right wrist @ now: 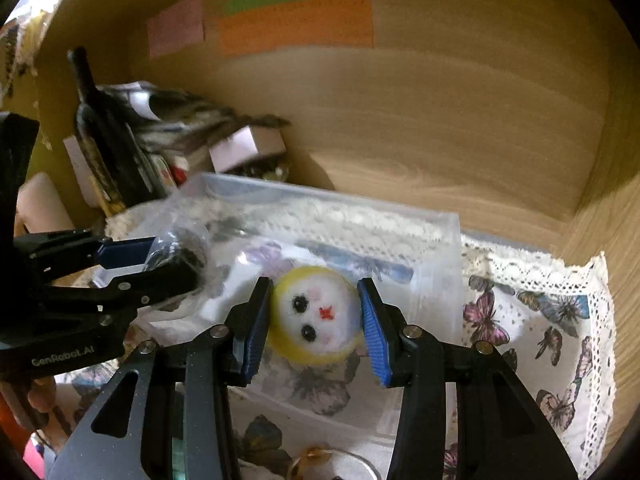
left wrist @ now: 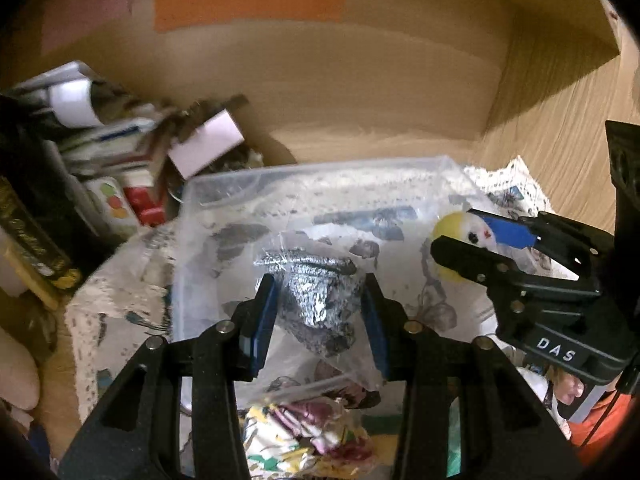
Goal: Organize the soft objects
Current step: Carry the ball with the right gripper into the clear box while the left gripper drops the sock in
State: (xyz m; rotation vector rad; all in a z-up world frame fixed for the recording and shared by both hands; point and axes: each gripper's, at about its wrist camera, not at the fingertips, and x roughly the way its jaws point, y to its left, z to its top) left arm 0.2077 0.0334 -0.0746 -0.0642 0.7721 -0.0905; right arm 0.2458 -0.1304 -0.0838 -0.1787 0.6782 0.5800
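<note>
My left gripper (left wrist: 320, 316) is shut on a clear plastic bag (left wrist: 316, 308) holding something dark and glittery, over the clear plastic box (left wrist: 224, 184). It also shows in the right wrist view (right wrist: 172, 258) at the left. My right gripper (right wrist: 314, 316) is shut on a fuzzy yellow-and-white ball toy (right wrist: 316, 314) with black eyes and a red mouth, held over the same clear box (right wrist: 436, 232). In the left wrist view the right gripper (left wrist: 464, 236) and the ball toy (left wrist: 460, 232) sit at the box's right side.
The box stands on a butterfly-print lace cloth (right wrist: 540, 320) inside a wooden shelf. A dark bottle (right wrist: 96, 128) and a pile of cartons and papers (left wrist: 120, 152) crowd the left. Coloured notes (right wrist: 296, 24) stick to the back wall. A floral bag (left wrist: 304, 436) lies near me.
</note>
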